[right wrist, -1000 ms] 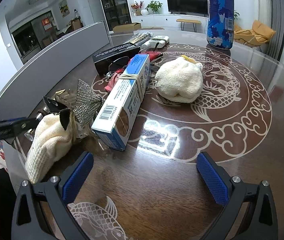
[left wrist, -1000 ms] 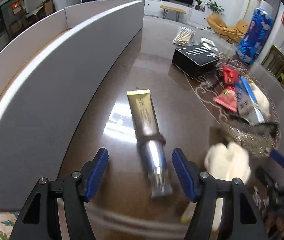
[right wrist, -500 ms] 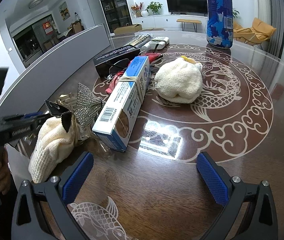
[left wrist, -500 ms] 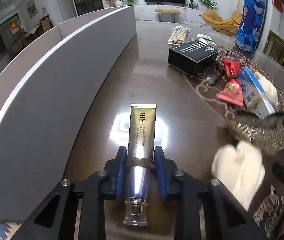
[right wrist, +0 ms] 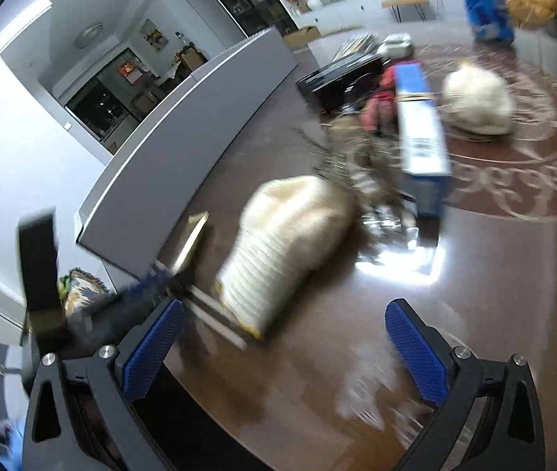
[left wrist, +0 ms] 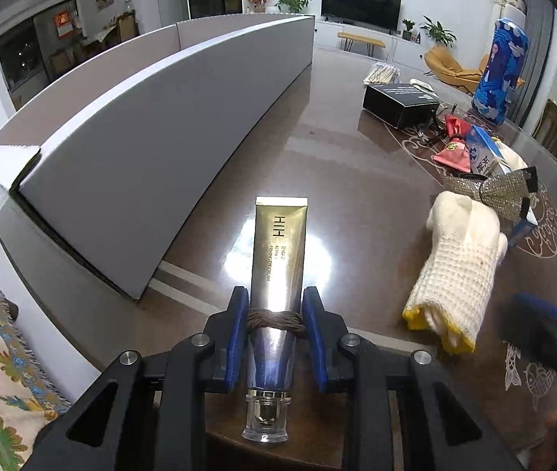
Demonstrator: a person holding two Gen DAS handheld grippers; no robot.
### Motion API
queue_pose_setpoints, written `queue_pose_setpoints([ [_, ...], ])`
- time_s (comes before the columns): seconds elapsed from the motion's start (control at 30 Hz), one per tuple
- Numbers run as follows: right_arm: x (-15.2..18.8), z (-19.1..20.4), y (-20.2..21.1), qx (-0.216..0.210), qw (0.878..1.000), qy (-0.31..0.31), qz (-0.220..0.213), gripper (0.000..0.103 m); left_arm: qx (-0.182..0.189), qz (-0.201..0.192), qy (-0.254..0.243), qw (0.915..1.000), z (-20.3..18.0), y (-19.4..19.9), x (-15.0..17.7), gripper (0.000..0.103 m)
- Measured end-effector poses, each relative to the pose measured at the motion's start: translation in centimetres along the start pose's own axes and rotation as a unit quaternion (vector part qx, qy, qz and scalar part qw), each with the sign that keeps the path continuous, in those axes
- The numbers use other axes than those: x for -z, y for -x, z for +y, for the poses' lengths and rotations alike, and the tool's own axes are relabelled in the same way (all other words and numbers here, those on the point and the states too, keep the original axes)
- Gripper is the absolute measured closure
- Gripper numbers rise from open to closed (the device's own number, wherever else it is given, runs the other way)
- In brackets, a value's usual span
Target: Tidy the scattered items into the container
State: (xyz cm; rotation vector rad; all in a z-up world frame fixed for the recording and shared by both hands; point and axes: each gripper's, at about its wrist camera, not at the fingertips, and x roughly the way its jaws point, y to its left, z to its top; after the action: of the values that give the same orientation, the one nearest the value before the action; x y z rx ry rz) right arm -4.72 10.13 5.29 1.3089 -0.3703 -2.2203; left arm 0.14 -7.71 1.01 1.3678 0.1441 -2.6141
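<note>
Our left tongs [left wrist: 274,339] are clenched on the gold cream tube [left wrist: 278,251], the blue pads pressing its sides just where a brown hair tie [left wrist: 275,318] is wound round it. The tube points away from us, its crimped end forward and its clear cap [left wrist: 266,418] nearest the camera. From this view we cannot tell whether the tube rests on the desk [left wrist: 337,165] or hangs just above it. It sits near the desk's near edge, just beside the near corner of the long grey container [left wrist: 153,125], whose wall runs along the left side of the desk toward the far edge.

Our right tongs [right wrist: 284,347] are released, jaws wide, nothing between them; this view is smeared. Ahead of them a cream knitted glove [right wrist: 290,243] with a yellow cuff lies on the desk, touching a sparkly bow [left wrist: 490,192]. Beyond the bow lies a blue and white carton [right wrist: 419,133], with a red pouch [left wrist: 453,153] and a black box [left wrist: 400,104] further toward the far edge. A second cream knitted bundle [right wrist: 478,106] rests on the desk's scroll pattern to the right of the carton, and a tall blue cylinder [left wrist: 500,70] stands near the far right edge.
</note>
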Motion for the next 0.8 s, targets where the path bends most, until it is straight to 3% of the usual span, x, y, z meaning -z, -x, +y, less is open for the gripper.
queue_pose_setpoints([
  [0.13, -1.8, 1.9, -2.9, 0.05, 0.999, 0.019, 0.008, 0.0, 0.009, -0.003, 0.014, 0.9998, 0.6, 0.0, 0.0, 0.075],
  [0.2, -2.1, 3.1, -4.3, 0.092, 0.994, 0.061, 0.011, 0.003, 0.01, -0.005, 0.014, 0.9998, 0.6, 0.1, 0.0, 0.075],
  [0.27, -2.1, 3.7, -4.7, 0.127, 0.987, 0.098, 0.004, 0.024, 0.006, -0.006, 0.008, 0.9999, 0.3, 0.0, 0.0, 0.075],
  [0.3, -2.0, 3.4, -4.5, 0.128, 0.986, 0.107, -0.002, 0.028, 0.005, -0.007, 0.007, 0.9999, 0.3, 0.0, 0.0, 0.075],
  [0.37, -2.3, 2.3, -3.6, 0.124, 0.985, 0.117, -0.007, 0.048, 0.006, -0.007, 0.009, 0.9999, 0.3, 0.0, 0.1, 0.075],
  [0.6, -3.6, -5.0, 0.9, 0.154, 0.979, 0.131, -0.016, 0.048, 0.021, -0.006, -0.012, 0.9997, -1.5, -0.2, -0.2, 0.075],
  [0.8, -4.1, -11.3, 4.6, 0.18, 0.975, 0.128, -0.02, 0.048, 0.06, 0.001, -0.05, 0.9969, -6.1, -1.5, -2.2, 0.075],
])
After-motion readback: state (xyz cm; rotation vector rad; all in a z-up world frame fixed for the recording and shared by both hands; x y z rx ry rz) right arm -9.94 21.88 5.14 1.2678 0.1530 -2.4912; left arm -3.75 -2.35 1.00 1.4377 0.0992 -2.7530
